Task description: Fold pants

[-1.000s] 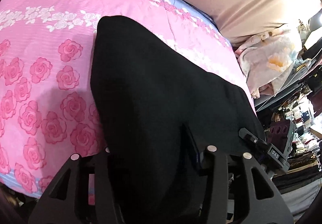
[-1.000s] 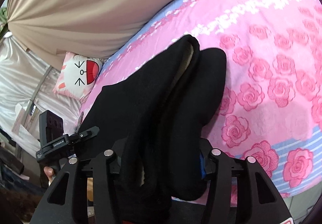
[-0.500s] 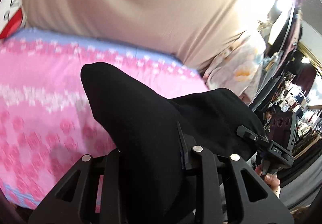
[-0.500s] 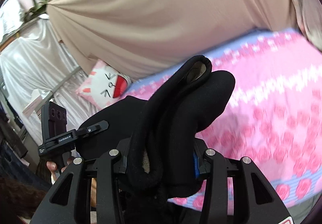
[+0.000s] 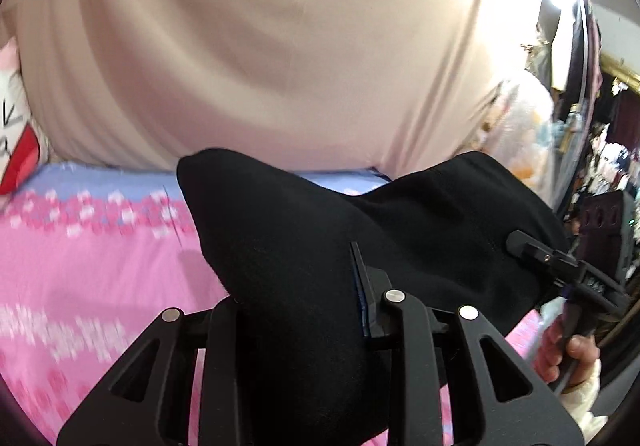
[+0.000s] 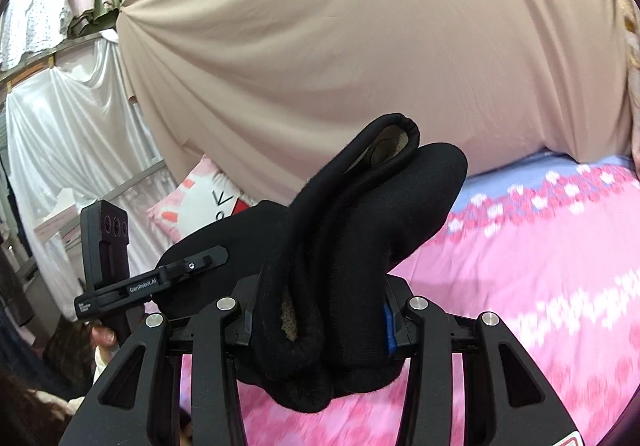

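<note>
The black pants (image 5: 304, 254) are bunched and held up in the air above the pink rose-print bed (image 5: 80, 270). My left gripper (image 5: 300, 310) is shut on one end of them; thick cloth fills its jaws and bulges forward. My right gripper (image 6: 320, 318) is shut on the other end, where the black pants (image 6: 360, 230) stand up in a folded hump with a hem opening on top. Each gripper shows in the other's view: the right gripper (image 5: 560, 266) at the right, the left gripper (image 6: 188, 270) at the left.
A beige draped cloth (image 5: 280, 45) hangs behind the bed. A white and red cat-face pillow (image 6: 208, 201) lies at the bed's left end. White sheeting (image 6: 68, 137) and hanging clothes are at the left; a cluttered clothes rack (image 5: 580, 125) is at the right.
Both grippers have lifted the pants off the bed and tilted upward. The views now face the beige cloth instead of looking down on the bedspread.
</note>
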